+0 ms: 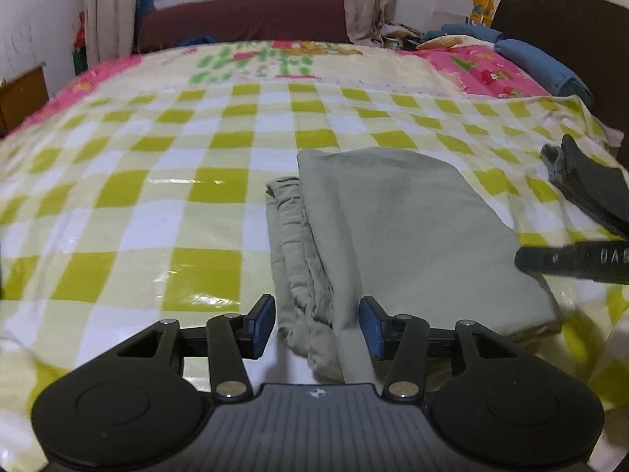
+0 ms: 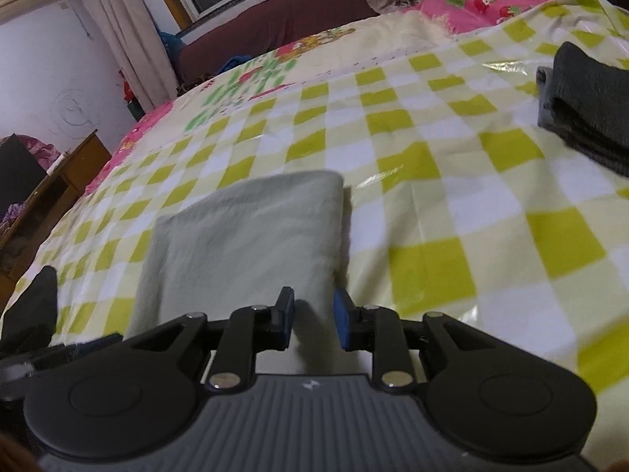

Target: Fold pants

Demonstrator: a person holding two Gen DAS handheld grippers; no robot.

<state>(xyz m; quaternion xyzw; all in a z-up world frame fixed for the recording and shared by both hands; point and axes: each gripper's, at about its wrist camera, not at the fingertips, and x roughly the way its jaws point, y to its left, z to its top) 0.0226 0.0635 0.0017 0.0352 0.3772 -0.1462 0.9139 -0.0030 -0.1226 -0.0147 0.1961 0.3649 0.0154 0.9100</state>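
pants (image 1: 397, 228) lie folded, pale grey-green, on the checked cloth (image 1: 157, 204); both jaws apart.

Each claw is black with round side discs, silver pivot screws, blue pads (image 1: 262, 324) and a ribbed grey base carrying a small logo.

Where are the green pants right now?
The folded green pants lie on the checkered bed cover, just ahead of both open grippers. In the right wrist view, a dark folded cloth sits farther off to their right.
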